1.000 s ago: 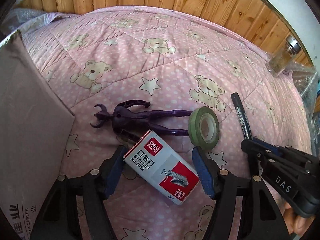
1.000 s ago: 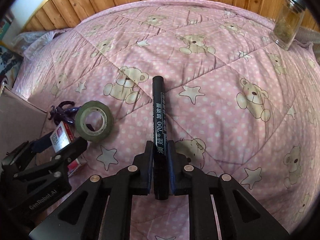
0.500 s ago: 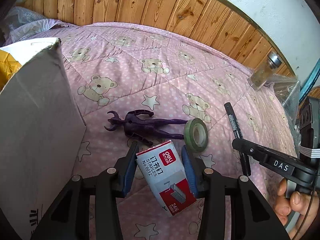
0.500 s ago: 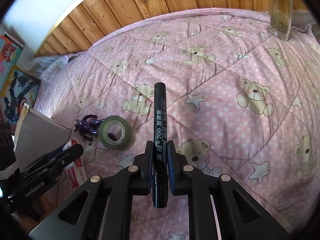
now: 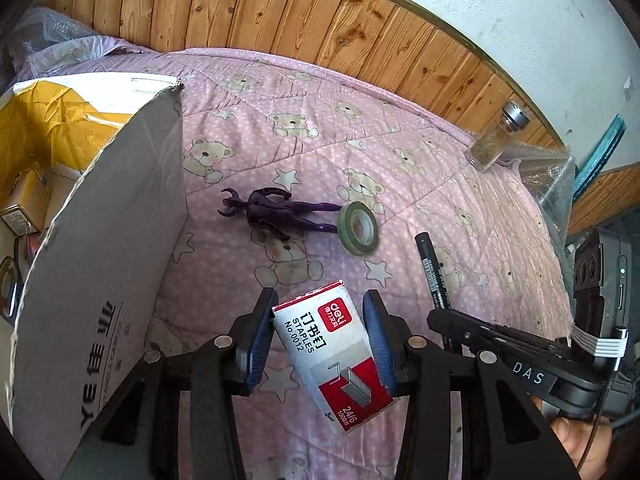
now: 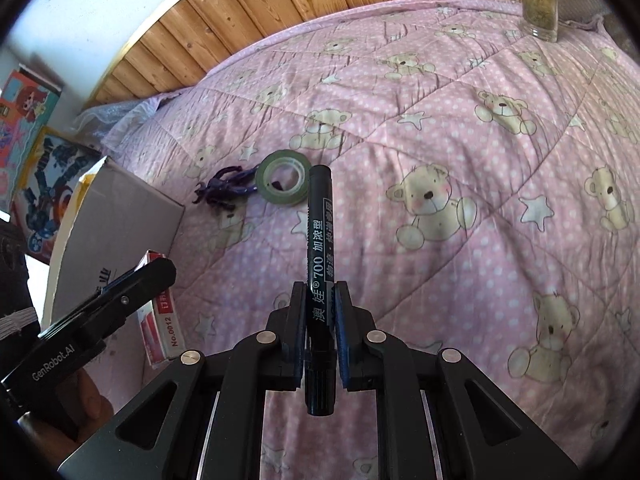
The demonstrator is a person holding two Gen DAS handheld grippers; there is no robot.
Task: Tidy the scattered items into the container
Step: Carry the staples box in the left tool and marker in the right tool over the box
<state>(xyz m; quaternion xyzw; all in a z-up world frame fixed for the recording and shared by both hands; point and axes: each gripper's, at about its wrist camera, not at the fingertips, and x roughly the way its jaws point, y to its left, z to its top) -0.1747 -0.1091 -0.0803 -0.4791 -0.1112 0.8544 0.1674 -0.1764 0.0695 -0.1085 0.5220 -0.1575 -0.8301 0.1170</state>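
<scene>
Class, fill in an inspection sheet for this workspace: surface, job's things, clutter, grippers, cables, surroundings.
Surface: pink bear-print quilt.
Job's things: staples box and black marker held clear of the quilt; purple figure and green tape roll lie on it; cardboard box open.
Clutter: glass jar.
Grippers: left gripper grips the staples; right gripper grips the marker.
Cables: thin wire by the right gripper.
Surroundings: wood-panelled wall.

left gripper (image 5: 320, 320): black plastic arms, blue pads, silver screws, "GenRobot.AI" on side | right gripper (image 6: 318, 304): same black build, blue pads, "DAS" label, white ribbon cable
</scene>
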